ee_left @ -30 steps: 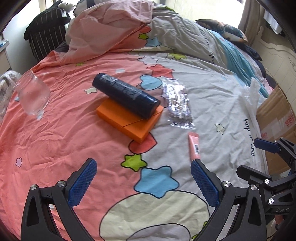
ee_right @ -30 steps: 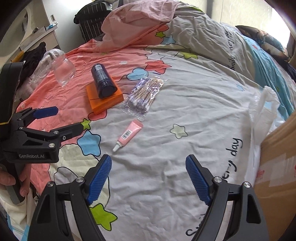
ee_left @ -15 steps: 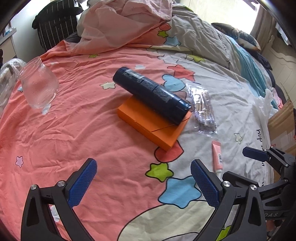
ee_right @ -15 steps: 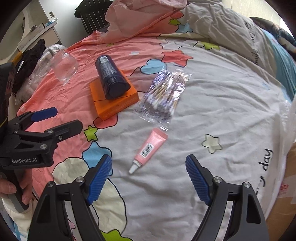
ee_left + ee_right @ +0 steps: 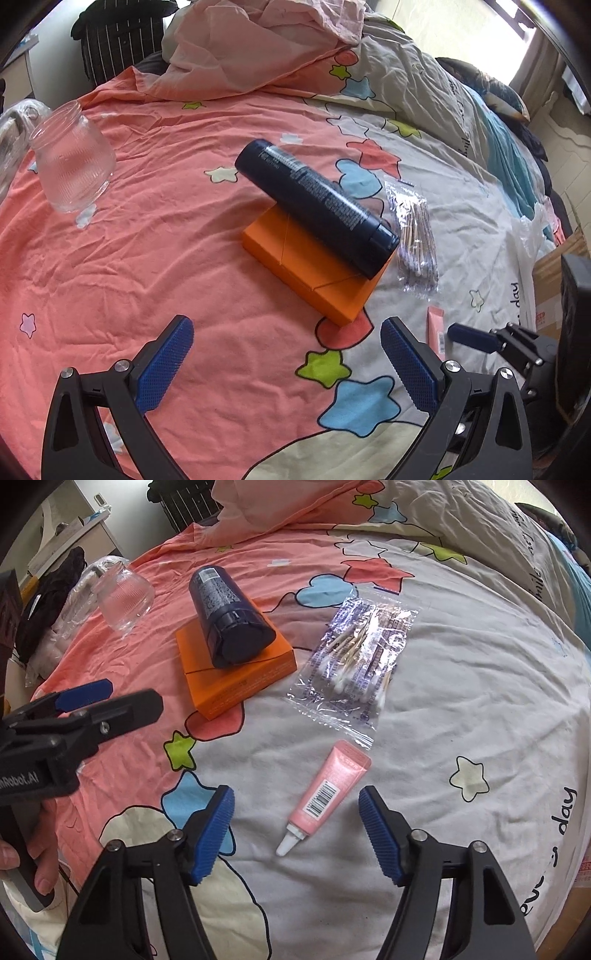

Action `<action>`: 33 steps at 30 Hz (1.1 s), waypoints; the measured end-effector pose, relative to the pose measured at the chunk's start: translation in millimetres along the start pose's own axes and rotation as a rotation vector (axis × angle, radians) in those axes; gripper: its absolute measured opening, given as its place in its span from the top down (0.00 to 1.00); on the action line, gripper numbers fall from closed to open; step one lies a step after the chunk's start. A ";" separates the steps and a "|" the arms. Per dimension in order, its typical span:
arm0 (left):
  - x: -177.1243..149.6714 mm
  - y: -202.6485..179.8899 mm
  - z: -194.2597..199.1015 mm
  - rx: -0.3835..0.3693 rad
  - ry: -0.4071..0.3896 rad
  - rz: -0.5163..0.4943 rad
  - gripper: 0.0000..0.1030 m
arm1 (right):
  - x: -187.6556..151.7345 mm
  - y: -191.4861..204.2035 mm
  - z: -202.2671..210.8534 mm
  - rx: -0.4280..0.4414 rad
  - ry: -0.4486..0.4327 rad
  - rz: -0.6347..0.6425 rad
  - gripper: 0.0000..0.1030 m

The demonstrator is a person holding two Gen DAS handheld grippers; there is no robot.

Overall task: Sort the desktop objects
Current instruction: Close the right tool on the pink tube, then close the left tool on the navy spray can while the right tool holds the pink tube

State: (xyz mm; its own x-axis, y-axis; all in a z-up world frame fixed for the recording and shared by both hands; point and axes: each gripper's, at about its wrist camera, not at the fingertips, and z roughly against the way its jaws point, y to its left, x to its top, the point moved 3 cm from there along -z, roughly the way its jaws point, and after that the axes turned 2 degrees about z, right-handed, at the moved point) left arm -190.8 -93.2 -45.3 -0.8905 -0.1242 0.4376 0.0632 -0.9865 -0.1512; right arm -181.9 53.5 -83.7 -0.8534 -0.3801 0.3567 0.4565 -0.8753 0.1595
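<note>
Both grippers hover above the bed (image 5: 147,229), empty, over a star-patterned duvet cover in salmon and grey. Left gripper (image 5: 288,363): blue-padded fingers spread wide apart, nothing between them; aimed toward the orange box (image 5: 306,273), which lies flat on the cover just ahead. A dark navy cylindrical bottle (image 5: 317,208) lies on its side across the top of that box, cap end overhanging the box's right edge and close to the cotton-swab packet (image 5: 415,236). Right gripper (image 5: 297,829): fingers likewise parted and holding nothing; the pink tube (image 5: 325,795) lies flat on the grey part of the cover in the gap ahead of them, white nozzle pointing toward the gripper, barcode face up, touching neither finger. The clear packet of cotton swabs (image 5: 354,664) sits just beyond the tube's crimped end, beside the orange box (image 5: 236,664) and apart from it. In the right wrist view the bottle (image 5: 229,616) shows its round cap end on, resting on the box. A clear ribbed glass jar (image 5: 70,162) stands well apart from the rest at the left side of the bed, on the salmon area, mouth tilted away. The left gripper (image 5: 85,698) is visible at the left of the right wrist view, with the person's hand (image 5: 35,853) around its handle. A crumpled pink sheet (image 5: 258,48) is heaped at the far end of the bed.
</note>
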 end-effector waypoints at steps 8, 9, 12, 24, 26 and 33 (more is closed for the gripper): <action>20.8 -18.8 -5.0 -0.007 -0.003 -0.007 0.00 | -1.1 -6.6 -1.9 -0.015 -0.003 -0.007 0.53; 23.4 -21.1 -5.6 -0.008 -0.003 -0.008 0.00 | -1.2 -7.5 -1.8 -0.021 -0.003 -0.002 0.56; 29.4 -26.1 -8.7 -0.005 -0.001 -0.008 0.00 | -1.8 -10.2 -1.2 -0.042 -0.006 0.008 0.69; 38.3 -28.0 -25.0 0.033 0.027 0.005 0.00 | -6.2 -17.5 3.1 -0.049 -0.014 0.053 0.83; 38.7 -28.2 -26.8 0.035 0.030 0.003 0.00 | -4.9 -21.4 4.1 -0.037 -0.011 0.066 0.83; 41.4 -30.9 -30.1 0.029 0.040 -0.005 0.00 | 5.2 -46.8 12.9 0.048 0.005 0.054 0.83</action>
State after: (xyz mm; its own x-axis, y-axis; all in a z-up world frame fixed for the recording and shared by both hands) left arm -243.2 -64.6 -49.2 -0.9080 -0.1150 0.4029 0.0710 -0.9899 -0.1225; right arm -204.4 96.4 -77.4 -0.8283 -0.4281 0.3615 0.5136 -0.8380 0.1844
